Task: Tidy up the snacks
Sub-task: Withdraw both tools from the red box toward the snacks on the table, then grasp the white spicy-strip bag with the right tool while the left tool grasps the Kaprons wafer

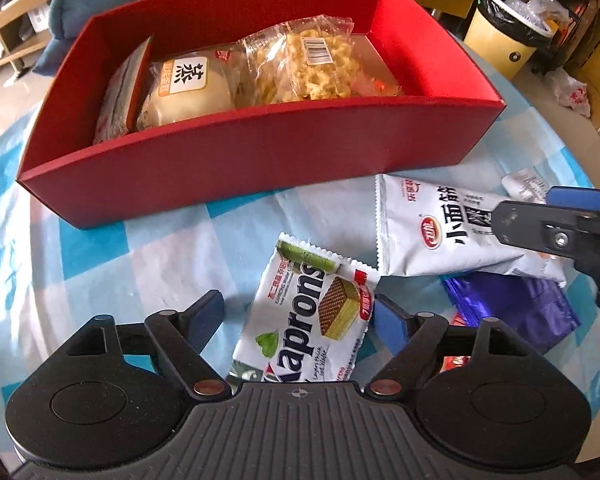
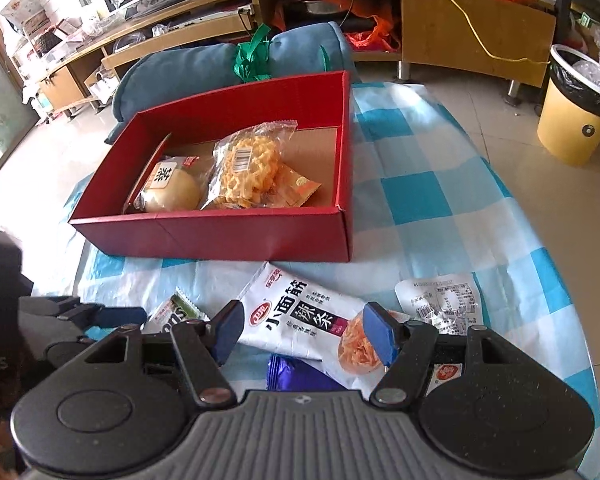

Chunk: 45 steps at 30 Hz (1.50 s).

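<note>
A red box [image 1: 260, 160] [image 2: 220, 236] on the checked tablecloth holds a bun pack [image 1: 188, 84] [image 2: 168, 188], a yellow crispy snack bag [image 1: 308, 64] [image 2: 248, 168] and other packets. My left gripper [image 1: 300, 316] is open, its fingers on either side of a Kaprons wafer pack [image 1: 308, 320] [image 2: 172, 312]. My right gripper [image 2: 304, 332] is open around a white spicy-strip bag [image 2: 300, 320] [image 1: 440, 232]; it also shows in the left wrist view [image 1: 560, 220]. A purple packet [image 1: 512, 308] [image 2: 296, 376] lies under the white bag.
A clear printed packet [image 2: 440, 296] lies right of the white bag. A blue cushion [image 2: 220, 64] sits behind the box. A yellow bin [image 2: 576, 112] [image 1: 500, 36] stands on the floor at the right. Low wooden shelving [image 2: 460, 24] runs along the back.
</note>
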Each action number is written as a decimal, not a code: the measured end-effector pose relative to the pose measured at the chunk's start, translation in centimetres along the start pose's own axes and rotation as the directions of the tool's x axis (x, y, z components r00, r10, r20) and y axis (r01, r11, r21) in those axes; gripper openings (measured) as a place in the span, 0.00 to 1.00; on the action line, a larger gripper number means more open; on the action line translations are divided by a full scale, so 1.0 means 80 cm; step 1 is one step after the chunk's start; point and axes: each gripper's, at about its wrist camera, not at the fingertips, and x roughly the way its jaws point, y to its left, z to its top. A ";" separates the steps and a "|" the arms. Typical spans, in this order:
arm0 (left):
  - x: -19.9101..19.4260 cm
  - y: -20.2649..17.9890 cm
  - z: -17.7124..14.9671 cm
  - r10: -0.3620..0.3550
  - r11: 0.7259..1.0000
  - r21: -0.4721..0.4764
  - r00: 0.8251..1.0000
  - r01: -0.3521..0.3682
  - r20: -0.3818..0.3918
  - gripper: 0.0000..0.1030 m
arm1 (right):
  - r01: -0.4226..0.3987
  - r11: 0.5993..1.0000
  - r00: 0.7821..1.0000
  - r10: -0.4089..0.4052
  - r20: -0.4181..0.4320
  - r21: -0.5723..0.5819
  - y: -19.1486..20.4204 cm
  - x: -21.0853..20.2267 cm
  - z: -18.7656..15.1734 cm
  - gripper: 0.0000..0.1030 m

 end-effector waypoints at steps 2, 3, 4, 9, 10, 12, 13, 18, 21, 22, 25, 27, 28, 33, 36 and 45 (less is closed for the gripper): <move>-0.002 -0.001 -0.003 0.010 1.000 0.008 1.000 -0.010 0.002 0.76 | -0.002 1.000 1.000 0.002 -0.006 -0.006 0.001 0.000 -0.002 0.59; -0.002 -0.001 -0.002 0.016 1.000 0.013 1.000 -0.016 0.003 0.75 | -0.002 1.000 1.000 0.002 -0.007 -0.005 0.000 -0.001 -0.002 0.59; -0.003 0.000 -0.003 0.019 1.000 0.015 1.000 -0.019 0.004 0.71 | -0.001 1.000 1.000 0.001 -0.009 -0.002 -0.001 -0.002 -0.004 0.59; -0.011 0.007 -0.011 0.009 1.000 -0.005 1.000 -0.009 -0.010 0.63 | 0.011 0.999 1.000 -0.010 -0.022 0.043 -0.018 -0.007 -0.016 0.59; -0.012 0.008 -0.012 0.010 1.000 -0.004 1.000 -0.010 -0.013 0.63 | 0.012 0.998 1.000 -0.010 -0.028 0.054 -0.022 -0.008 -0.020 0.59; -0.016 0.010 -0.017 0.010 1.000 -0.003 1.000 -0.010 -0.011 0.63 | 0.016 0.996 0.999 -0.013 -0.039 0.083 -0.030 -0.010 -0.027 0.59; -0.018 0.010 -0.019 0.008 1.000 -0.002 1.000 -0.008 -0.008 0.63 | 0.022 0.995 0.999 -0.019 -0.041 0.094 -0.034 -0.012 -0.030 0.59; -0.027 0.012 -0.018 -0.008 1.000 -0.011 1.000 0.008 0.012 0.63 | 0.031 0.992 0.999 -0.028 -0.026 0.119 -0.043 -0.016 -0.021 0.59; -0.032 0.012 -0.017 -0.018 1.000 -0.017 1.000 0.018 0.021 0.63 | 0.003 0.998 0.998 0.001 -0.057 0.066 -0.038 -0.003 -0.002 0.62; -0.032 0.013 -0.018 -0.020 1.000 -0.020 1.000 0.020 0.021 0.63 | 0.002 0.999 0.998 0.001 -0.068 0.043 -0.035 0.003 0.002 0.62; -0.029 0.016 -0.022 -0.028 0.999 -0.025 1.000 0.028 0.008 0.63 | 0.000 0.998 0.994 -0.006 -0.109 -0.058 -0.027 0.028 0.016 0.62; -0.024 0.018 -0.021 -0.033 0.999 -0.032 0.999 0.033 -0.004 0.63 | -0.008 0.994 0.993 -0.005 -0.116 -0.106 -0.025 0.043 0.024 0.62; -0.021 0.018 -0.020 -0.034 0.999 -0.035 0.999 0.034 -0.009 0.63 | -0.020 0.992 0.993 0.005 -0.120 -0.123 -0.024 0.049 0.026 0.62; -0.012 0.024 -0.017 -0.046 0.998 -0.052 0.998 0.044 -0.035 0.63 | -0.075 0.985 0.983 0.047 -0.175 -0.158 -0.022 0.082 0.032 0.63; -0.011 0.023 -0.016 -0.050 0.998 -0.050 0.998 0.048 -0.033 0.63 | -0.073 0.988 0.980 0.046 -0.192 -0.137 -0.024 0.077 0.030 0.63; -0.011 0.024 -0.016 -0.045 0.997 -0.060 0.998 0.043 -0.034 0.67 | -0.121 0.991 0.967 0.106 -0.230 -0.054 -0.020 0.035 0.000 0.64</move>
